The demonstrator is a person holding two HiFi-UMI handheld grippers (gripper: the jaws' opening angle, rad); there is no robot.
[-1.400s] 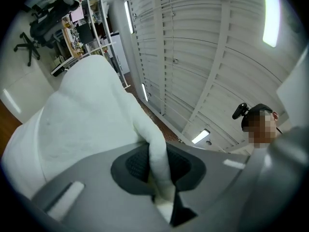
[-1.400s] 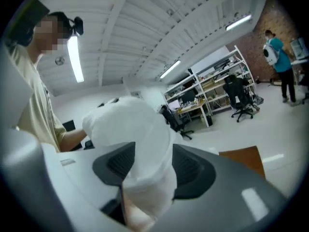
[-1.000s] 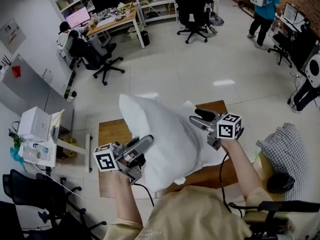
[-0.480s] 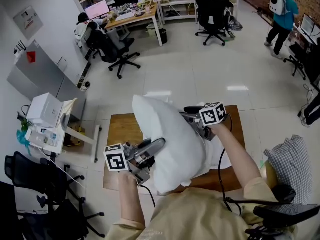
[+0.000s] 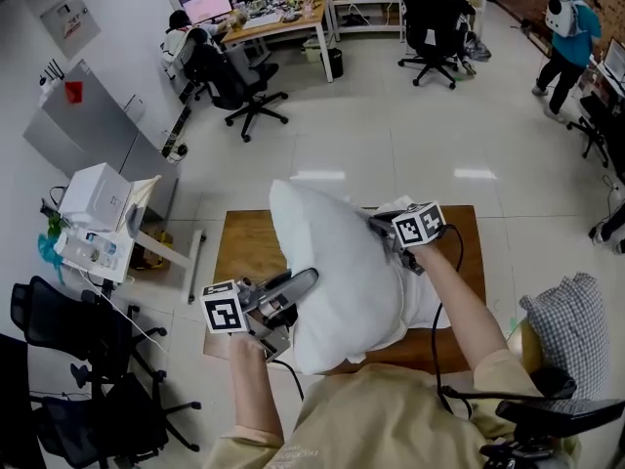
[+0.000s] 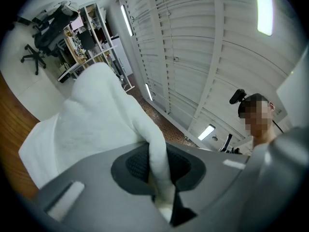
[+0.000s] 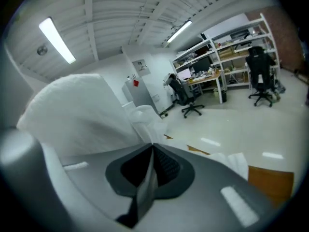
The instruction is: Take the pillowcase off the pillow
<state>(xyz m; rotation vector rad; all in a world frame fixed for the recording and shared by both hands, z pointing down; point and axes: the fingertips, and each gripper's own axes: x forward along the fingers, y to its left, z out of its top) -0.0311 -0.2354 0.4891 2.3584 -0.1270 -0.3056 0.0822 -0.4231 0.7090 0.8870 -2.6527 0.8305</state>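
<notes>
Office floor of pale tile runs out to desks, shelves and swivel chairs [image 5: 244, 86] at the far side, and close under me is the wooden surface [image 5: 244, 252] where the work is. From the head view, the white pillow [image 5: 332, 272] stands propped on that surface, its long axis rising from the near edge toward the far left, and it sits squarely between my two tools. My left claw [image 5: 298, 283] is at the pillow's near-left flank, and its own view shows the pads clamped on a narrow fold of white cloth [image 6: 157, 163] that runs up into the bulk of the pillow [image 6: 91, 120]. My right claw [image 5: 381, 225] is on the far-right side, higher along the pillow. Its jaws have just been closing and now stand together. In its view I make out no cloth between the pads, though a crumple of white fabric [image 7: 142, 117] sits right at the tips, so a thin edge may or may not be nipped. Loose white cloth, which I take for the slack of the pillowcase [image 5: 412, 306], lies on the surface to the right, under my right forearm. I judge the right claw is the nearer one to that slack, so the coming pull should go along the pillow's length while the left holds its fold.
</notes>
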